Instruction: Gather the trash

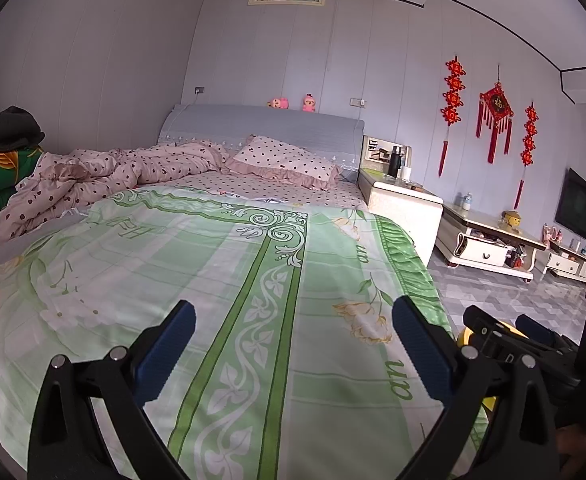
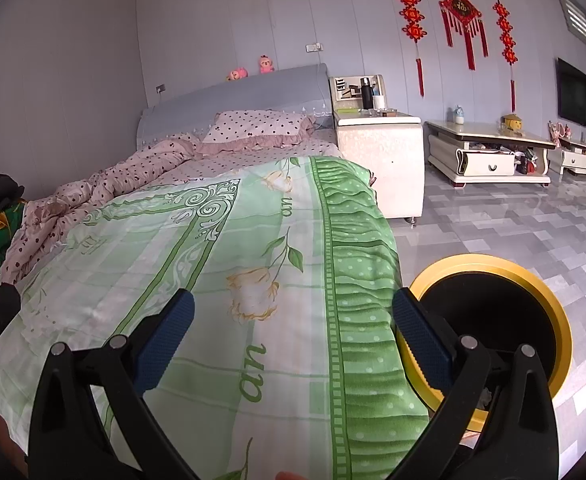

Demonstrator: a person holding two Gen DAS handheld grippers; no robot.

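My left gripper point(image 1: 293, 344) is open and empty above the green floral bedspread point(image 1: 221, 280). My right gripper point(image 2: 293, 340) is open and empty over the bed's right edge, where the bedspread point(image 2: 213, 280) also shows. A round bin with a yellow rim point(image 2: 549, 300) and dark inside stands on the floor just right of my right gripper; its rim peeks out in the left wrist view point(image 1: 463, 338). The right gripper's body shows at the right edge of the left wrist view point(image 1: 525, 340). I see no loose trash on the bedspread.
A pink dotted quilt point(image 1: 105, 176) and pillow point(image 1: 289, 160) lie at the bed's head. A white nightstand point(image 2: 377, 152) with a bottle stands beside the bed. A low cabinet point(image 2: 485, 156) and a wall TV point(image 2: 577, 96) are beyond, across grey tiled floor point(image 2: 513, 224).
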